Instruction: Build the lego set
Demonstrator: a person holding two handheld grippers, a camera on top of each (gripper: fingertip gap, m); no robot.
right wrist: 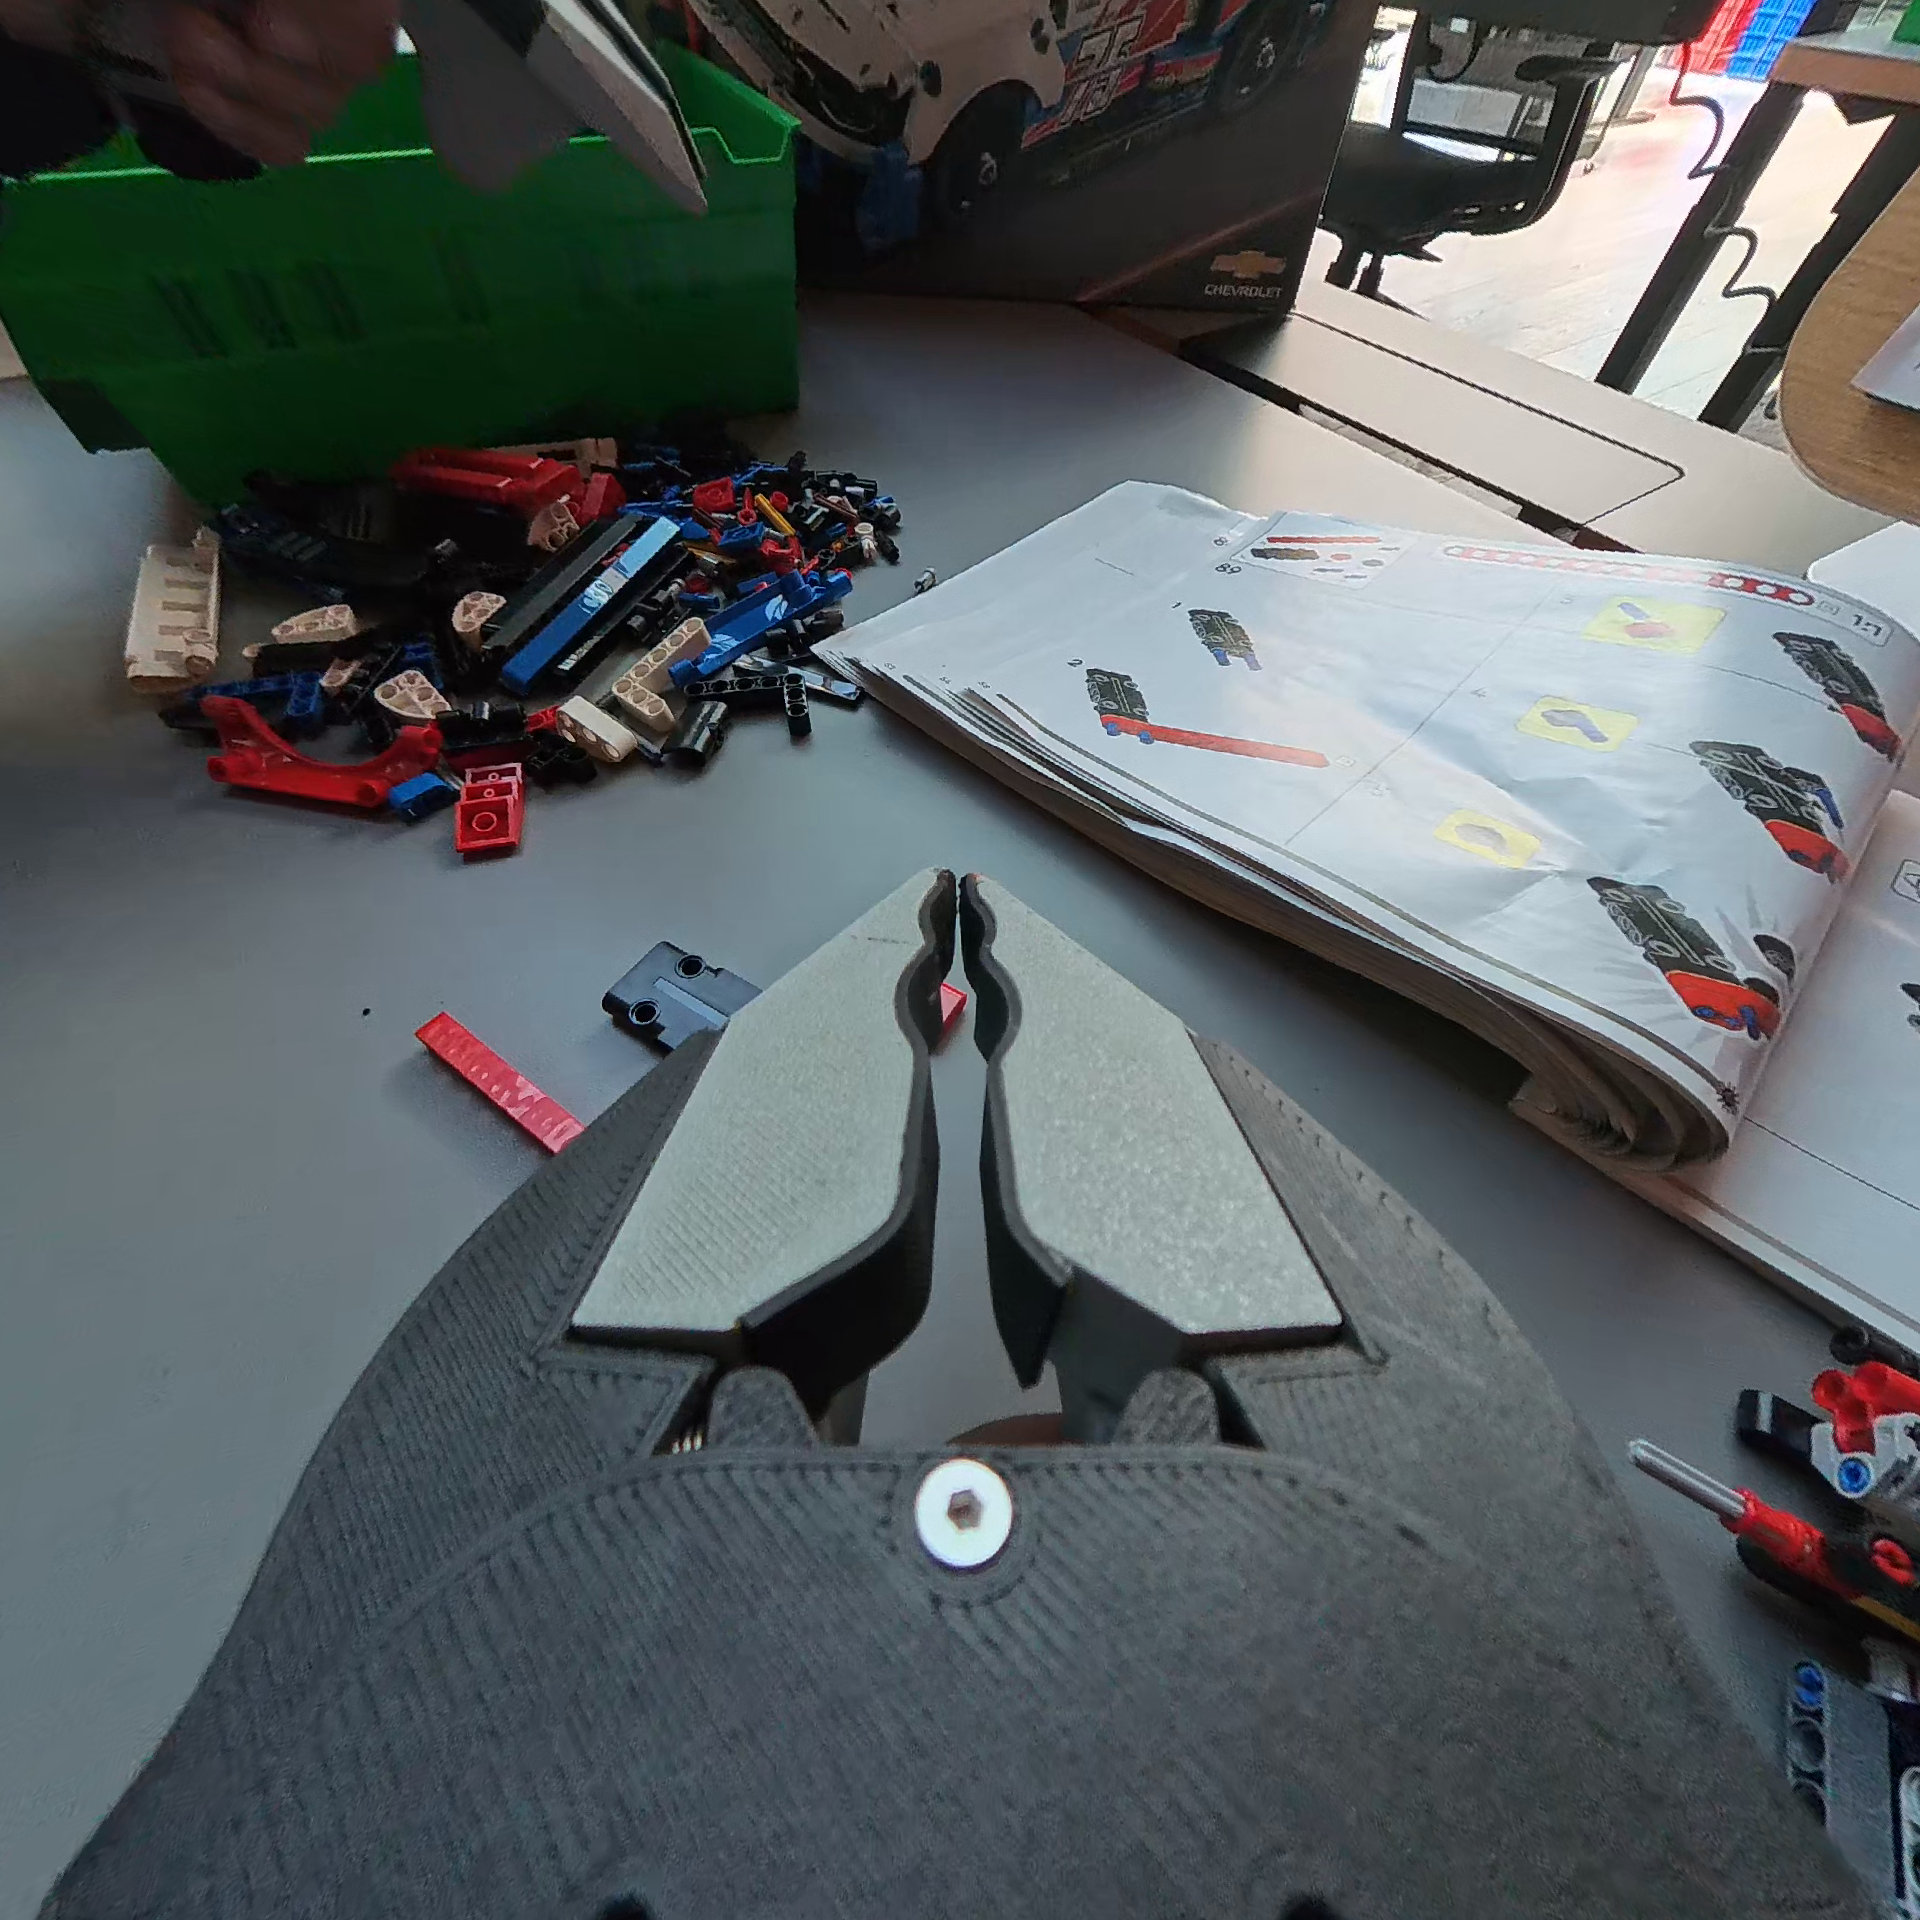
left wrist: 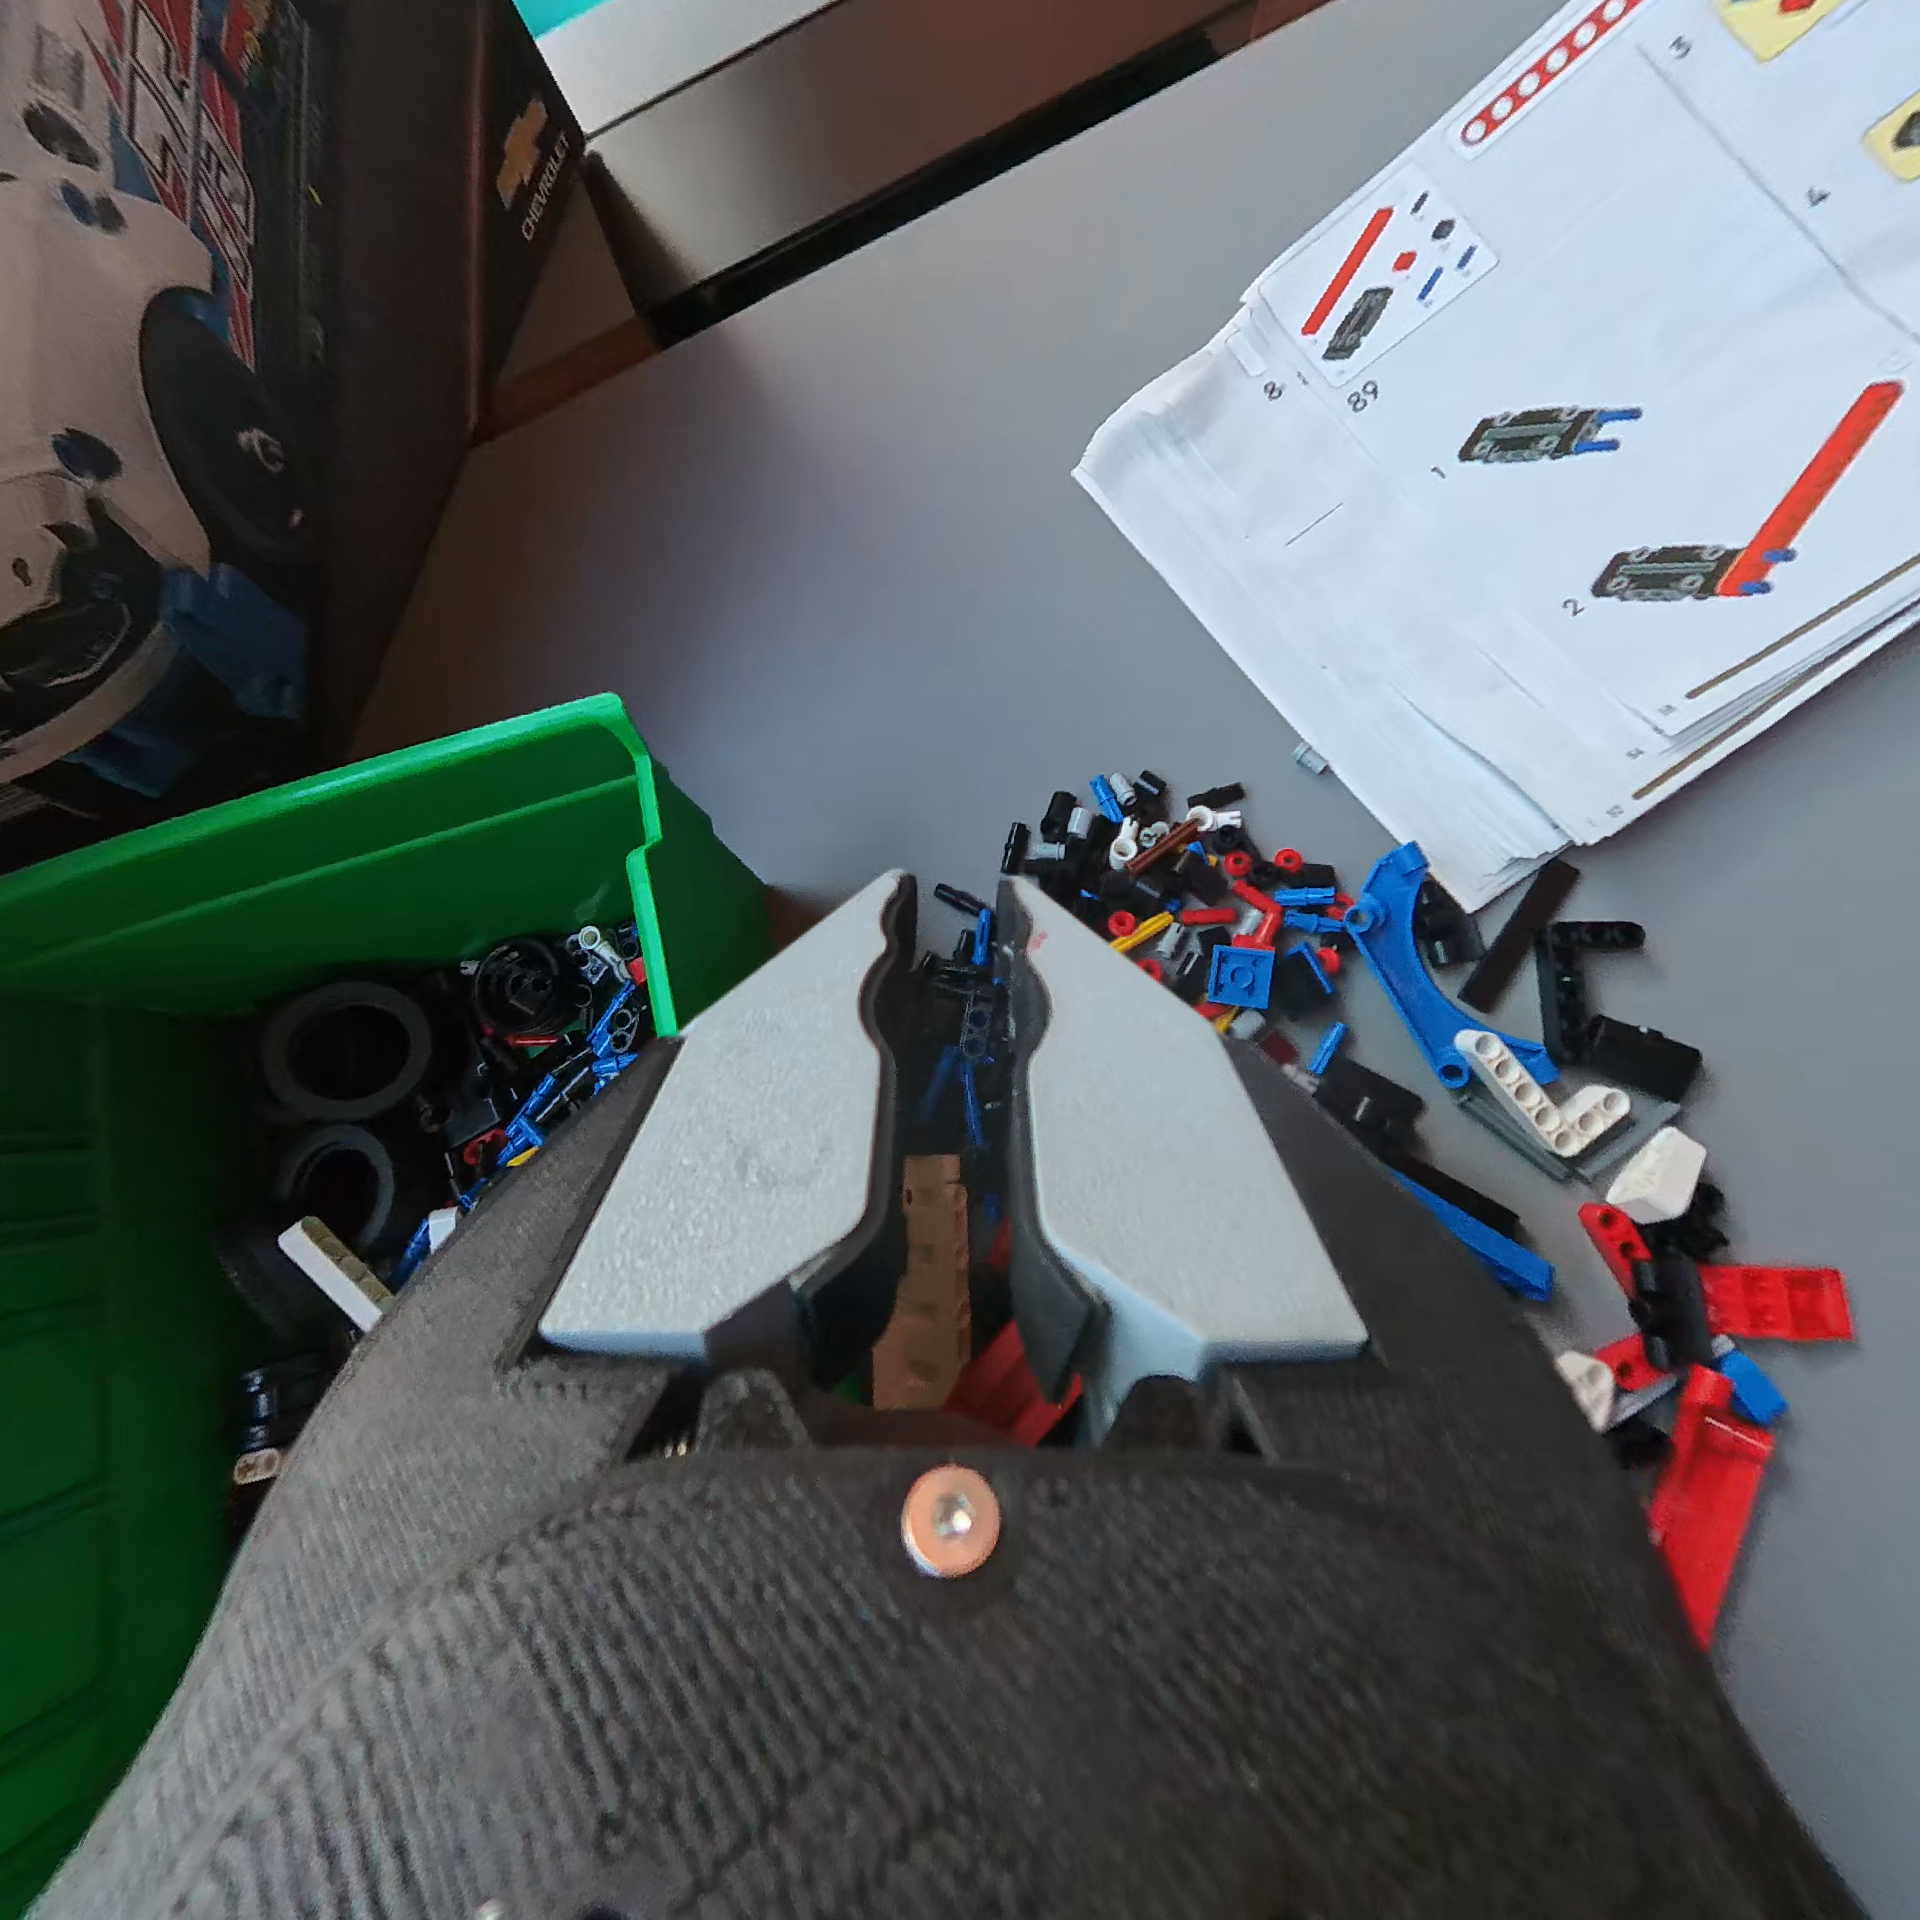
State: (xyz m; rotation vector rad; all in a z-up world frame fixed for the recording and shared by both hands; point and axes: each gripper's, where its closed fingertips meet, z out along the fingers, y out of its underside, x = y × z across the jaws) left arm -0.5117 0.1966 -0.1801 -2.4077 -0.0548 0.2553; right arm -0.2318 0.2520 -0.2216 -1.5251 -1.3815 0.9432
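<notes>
My left gripper (left wrist: 956,894) hangs over a pile of small red, blue, black and white building parts (left wrist: 1247,935), next to a green bin (left wrist: 343,821). Its jaws stand a little apart, and loose parts on the table show through the gap. Nothing is pressed between the pads. Its fingers (right wrist: 623,104) also show in the right wrist view, above the bin (right wrist: 416,312). My right gripper (right wrist: 957,881) is shut just above the grey table. A long red beam (right wrist: 499,1081) lies under it and a black panel piece (right wrist: 675,992) lies just to its left.
An open instruction booklet (right wrist: 1403,748) lies to the right; it also shows in the left wrist view (left wrist: 1558,468). A dark box with a car picture (right wrist: 1091,135) stands behind the bin. A partly built assembly (right wrist: 1860,1507) sits at the right edge. A hand (right wrist: 270,73) shows at top left.
</notes>
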